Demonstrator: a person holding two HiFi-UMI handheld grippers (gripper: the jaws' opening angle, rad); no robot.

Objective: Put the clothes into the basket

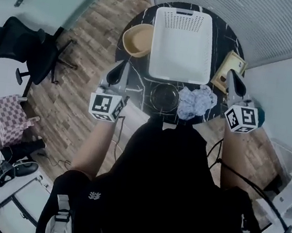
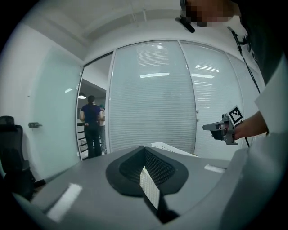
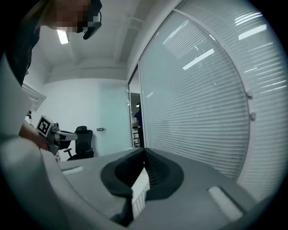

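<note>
Left gripper (image 2: 145, 149): jaws together, tips meeting, nothing between them. Right gripper (image 3: 144, 152): same, pressed closed on nothing. You hold both up over the near edge of the round dark marble table (image 1: 225, 37), one on each side, noses pointing away from you. Their own views look out at the glass walls, not down at the tabletop. The clothes (image 1: 196, 102) are one crumpled pale blue and white bundle. It lies on the tabletop at the near edge, outside the basket, just in front of its near right corner. It sits closer to your right gripper than your left, and neither gripper touches it. The white basket (image 1: 179, 72) stands in the middle of the table, long side running away from you, with a perforated far wall. A dark round bowl (image 1: 165, 96) sits just left of the bundle, between it and your left gripper. A tan bowl (image 1: 138, 38) stands beside the basket's left wall. A small wood-framed square (image 1: 225, 62) lies at the right edge, partly behind your right gripper. The floor is wood plank. A black office chair (image 1: 30, 51) stands well to the left of the table. In the left gripper view a person (image 2: 92, 126) stands in the open doorway, back turned.
</note>
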